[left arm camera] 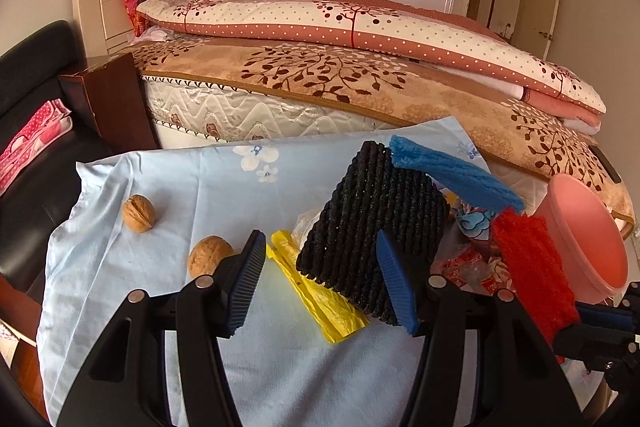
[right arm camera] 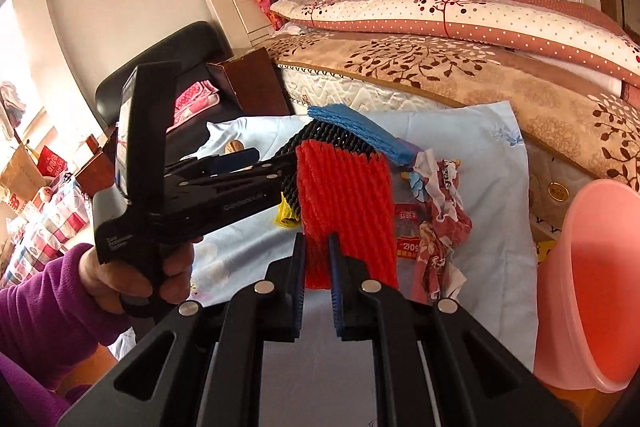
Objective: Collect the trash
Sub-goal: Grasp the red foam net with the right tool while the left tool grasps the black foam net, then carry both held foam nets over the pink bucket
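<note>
The right claw (right arm camera: 317, 259) is clamped on the red foam net (right arm camera: 344, 203), while the left claw (left arm camera: 322, 279) stands apart around the black foam net (left arm camera: 372, 227) (not yet closed on it). I would carry the red one over the pink bin (right arm camera: 592, 287), which seems empty, before releasing.

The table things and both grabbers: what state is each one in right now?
Left gripper: open, around the black net's corner.
Black net: lifted, tilted.
Right gripper: shut on red net.
Red net: held, hanging upright.
Pink bucket: tipped toward the table, looks empty.
Walnuts: whole, unshelled.
Yellow bag: lying crumpled.
</note>
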The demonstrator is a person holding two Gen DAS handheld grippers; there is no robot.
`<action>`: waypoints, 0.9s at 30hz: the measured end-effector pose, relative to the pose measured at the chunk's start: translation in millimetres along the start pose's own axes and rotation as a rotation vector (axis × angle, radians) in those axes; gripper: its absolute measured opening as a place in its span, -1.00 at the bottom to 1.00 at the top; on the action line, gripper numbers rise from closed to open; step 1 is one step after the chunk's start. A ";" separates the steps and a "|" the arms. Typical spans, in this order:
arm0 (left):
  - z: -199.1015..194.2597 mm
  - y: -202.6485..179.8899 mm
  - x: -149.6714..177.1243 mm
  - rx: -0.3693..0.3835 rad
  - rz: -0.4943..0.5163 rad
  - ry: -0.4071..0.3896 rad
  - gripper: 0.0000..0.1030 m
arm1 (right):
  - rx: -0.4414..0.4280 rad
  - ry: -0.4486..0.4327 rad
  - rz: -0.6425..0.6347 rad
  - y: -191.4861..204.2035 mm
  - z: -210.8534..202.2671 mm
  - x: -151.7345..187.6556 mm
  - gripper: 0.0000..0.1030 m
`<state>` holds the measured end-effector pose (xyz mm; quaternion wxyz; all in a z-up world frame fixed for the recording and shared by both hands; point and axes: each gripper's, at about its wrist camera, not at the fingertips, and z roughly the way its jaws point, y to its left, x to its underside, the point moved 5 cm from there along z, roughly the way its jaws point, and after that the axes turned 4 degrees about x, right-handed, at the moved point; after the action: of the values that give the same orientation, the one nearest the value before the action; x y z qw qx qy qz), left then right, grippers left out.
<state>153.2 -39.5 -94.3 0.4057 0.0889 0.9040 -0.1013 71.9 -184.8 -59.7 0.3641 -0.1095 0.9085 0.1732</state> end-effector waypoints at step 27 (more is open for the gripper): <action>-100.1 -23.6 -3.9 -0.042 -0.018 -0.150 -0.76 | -0.023 -0.061 -0.024 21.9 -36.8 1.7 -0.80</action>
<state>78.4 -37.0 -23.7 0.4733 0.0642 0.8737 -0.0924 40.7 -179.4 -31.0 0.3926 -0.1190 0.8935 0.1825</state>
